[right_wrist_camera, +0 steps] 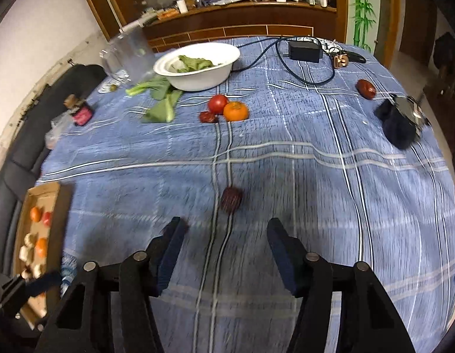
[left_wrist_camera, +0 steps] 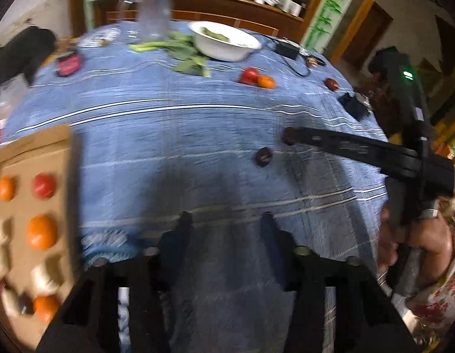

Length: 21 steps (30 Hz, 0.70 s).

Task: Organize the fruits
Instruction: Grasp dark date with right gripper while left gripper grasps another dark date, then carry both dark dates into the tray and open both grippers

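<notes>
Fruits are split between two places: some already sit sorted in the cardboard tray [left_wrist_camera: 30,206] at the near left edge of the tabletop [right_wrist_camera: 286,176], and the rest lie loose on the blue checked cloth. In the tray, oranges [left_wrist_camera: 41,231] and a tomato [left_wrist_camera: 43,186] lie in rows beside pale lumps I cannot identify, which suggests like is being laid next to like.

Nearest, the left tool [left_wrist_camera: 226,220] hangs over bare cloth just right of the tray, its fingers apart with nothing between them; it looks free to fetch another piece. The right tool [right_wrist_camera: 226,229] also stands open and empty, and points down at a dark red date [right_wrist_camera: 231,199] lying just beyond its tips, roughly on the line between them, so that date is probably the next pick. In the left view a second dark date [left_wrist_camera: 289,136] seems to lie at the tip of the right tool.

Farther off, a tomato [right_wrist_camera: 218,103], an orange [right_wrist_camera: 235,111] and a small red date [right_wrist_camera: 208,116] sit touching in a cluster, not yet sorted. Another date [right_wrist_camera: 366,88] lies alone at the far right. Beyond the cluster stands a white bowl [right_wrist_camera: 198,72] of greens, with loose leaves [right_wrist_camera: 161,100] beside it
</notes>
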{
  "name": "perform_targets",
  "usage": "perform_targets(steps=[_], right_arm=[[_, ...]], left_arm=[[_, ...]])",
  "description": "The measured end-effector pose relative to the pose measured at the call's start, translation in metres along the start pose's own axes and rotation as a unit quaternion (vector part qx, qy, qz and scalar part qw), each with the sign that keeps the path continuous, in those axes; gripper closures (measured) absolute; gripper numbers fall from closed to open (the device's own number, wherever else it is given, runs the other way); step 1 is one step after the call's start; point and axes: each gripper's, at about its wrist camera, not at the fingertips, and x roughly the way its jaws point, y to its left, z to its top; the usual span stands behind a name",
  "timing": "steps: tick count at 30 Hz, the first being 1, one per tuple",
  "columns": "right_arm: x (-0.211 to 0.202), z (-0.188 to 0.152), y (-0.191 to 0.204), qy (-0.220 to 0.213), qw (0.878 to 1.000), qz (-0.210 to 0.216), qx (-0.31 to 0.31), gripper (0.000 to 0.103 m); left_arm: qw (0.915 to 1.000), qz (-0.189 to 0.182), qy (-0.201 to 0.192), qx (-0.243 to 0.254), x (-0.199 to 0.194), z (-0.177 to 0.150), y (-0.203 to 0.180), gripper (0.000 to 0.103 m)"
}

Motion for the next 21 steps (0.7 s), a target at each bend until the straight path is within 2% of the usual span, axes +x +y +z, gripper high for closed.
perform_targets(steps=[3,7,8,10,17,19,21], right_arm=[[0.025,0.008,-0.002,0.018,1.0,-0.006,0.004,0.054],[0.04,0.013,-0.002,0.016,1.0,-0.013,-0.001,0.057],[0.041,0.013,-0.001,0.017,1.0,-0.013,-0.006,0.061],[0.04,0.014,-0.003,0.017,1.0,-0.011,-0.008,0.078],[0.034,0.012,-0.017,0.017,0.999,0.017,0.03,0.081],[0.03,0.011,-0.017,0.014,0.999,0.019,0.032,0.082],[0.027,0.011,-0.016,0.012,0.999,0.02,0.032,0.083]], left_arm=[[0.9999,-0.01,0.007,0.007,0.022,0.016,-0.005,0.065],[0.9994,-0.027,0.015,0.016,0.044,0.031,-0.007,0.065],[0.9992,-0.031,0.02,0.018,0.05,0.034,-0.009,0.065],[0.9988,-0.034,0.026,0.022,0.058,0.038,-0.011,0.065],[0.9976,-0.031,0.028,0.055,0.083,0.056,-0.032,0.065],[0.997,-0.027,0.033,0.064,0.092,0.058,-0.037,0.071],[0.9966,-0.02,0.03,0.073,0.096,0.06,-0.039,0.084]])
